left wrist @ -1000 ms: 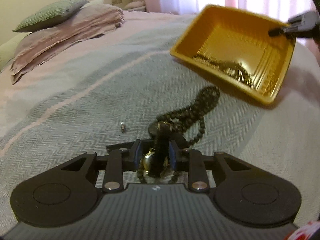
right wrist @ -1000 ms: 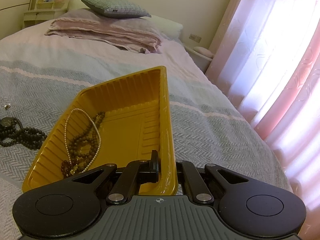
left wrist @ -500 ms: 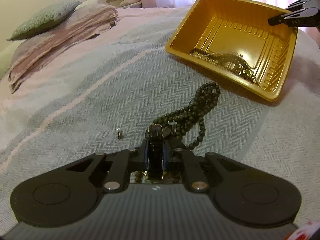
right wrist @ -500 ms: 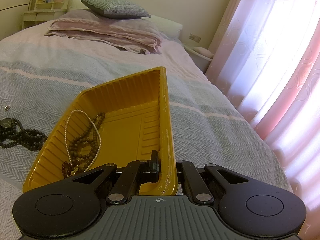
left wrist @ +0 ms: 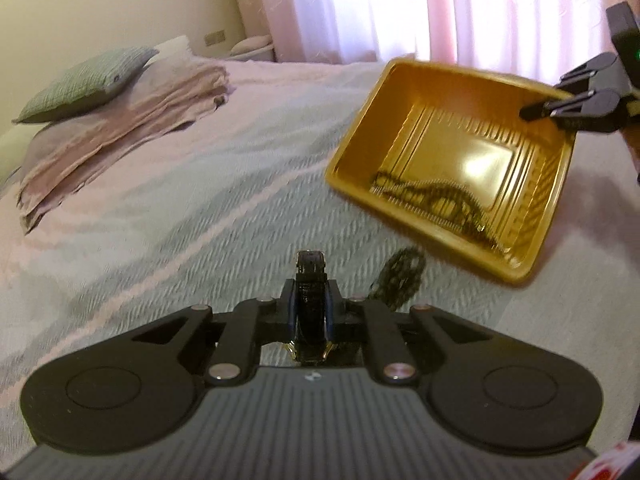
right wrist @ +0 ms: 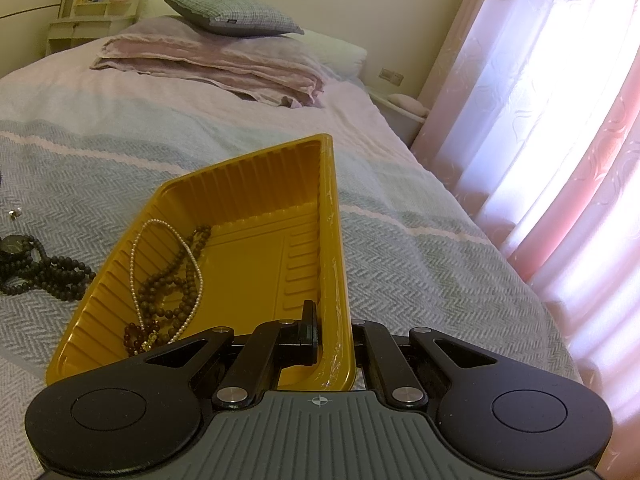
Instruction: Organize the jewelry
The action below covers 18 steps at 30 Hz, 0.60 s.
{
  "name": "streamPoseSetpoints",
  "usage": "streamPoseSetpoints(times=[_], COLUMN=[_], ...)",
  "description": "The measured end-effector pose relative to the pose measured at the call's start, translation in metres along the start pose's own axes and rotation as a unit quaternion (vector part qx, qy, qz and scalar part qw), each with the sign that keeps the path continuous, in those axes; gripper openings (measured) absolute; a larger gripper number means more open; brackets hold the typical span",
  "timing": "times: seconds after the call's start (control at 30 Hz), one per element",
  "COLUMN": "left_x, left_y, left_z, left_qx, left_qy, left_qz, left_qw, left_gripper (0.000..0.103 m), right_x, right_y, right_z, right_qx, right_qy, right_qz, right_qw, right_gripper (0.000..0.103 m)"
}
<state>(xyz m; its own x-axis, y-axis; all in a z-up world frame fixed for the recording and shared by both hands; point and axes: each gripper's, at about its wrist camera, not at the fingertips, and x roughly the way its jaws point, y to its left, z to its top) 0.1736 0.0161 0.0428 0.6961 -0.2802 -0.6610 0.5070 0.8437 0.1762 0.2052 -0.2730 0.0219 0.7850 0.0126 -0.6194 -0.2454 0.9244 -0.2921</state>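
My left gripper (left wrist: 311,304) is shut on a black-strapped watch (left wrist: 310,280) with a gold case, held above the bedspread. A black bead necklace (left wrist: 398,276) hangs or lies just right of it, blurred; it lies on the bed in the right wrist view (right wrist: 44,268). My right gripper (right wrist: 332,320) is shut on the near rim of a yellow plastic tray (right wrist: 256,196), tilting it. The tray (left wrist: 400,128) holds a pearl strand (right wrist: 136,256) and brown bead necklaces (right wrist: 176,280). The right gripper also shows in the left wrist view (left wrist: 532,112).
A small metal earring (right wrist: 14,213) lies on the grey herringbone bedspread (right wrist: 420,272). A folded pink blanket (right wrist: 224,68) with a grey-green pillow (right wrist: 232,20) sits at the bed's head. Pink curtains (right wrist: 560,120) hang on the right.
My left gripper closed on the watch and lifted it off the bed, up toward the tray. The right gripper keeps holding the tilted tray.
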Motion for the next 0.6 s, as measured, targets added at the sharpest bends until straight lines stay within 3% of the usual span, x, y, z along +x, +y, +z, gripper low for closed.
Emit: streamPoseSetpoints(times=[0.37,0.6], left_x=[0.023,0.05], left_y=[-0.042,-0.079], left_z=[0.059,0.082], left_qx=[0.006,0.01], left_qy=[-0.042,-0.046], left_qz=[-0.068,-0.109], left_qw=[0.9968,0.9929], left_gripper=[0.012,0.012], right_x=[0.0,-0.001], right_y=[0.0,-0.001], right_z=[0.002,0.001], right_qx=[-0.004,-0.004], right_qy=[-0.003,-0.002], right_qz=[0.003,0.004], right_qw=[1.0,1.0], right_gripper=[0.004,0.004])
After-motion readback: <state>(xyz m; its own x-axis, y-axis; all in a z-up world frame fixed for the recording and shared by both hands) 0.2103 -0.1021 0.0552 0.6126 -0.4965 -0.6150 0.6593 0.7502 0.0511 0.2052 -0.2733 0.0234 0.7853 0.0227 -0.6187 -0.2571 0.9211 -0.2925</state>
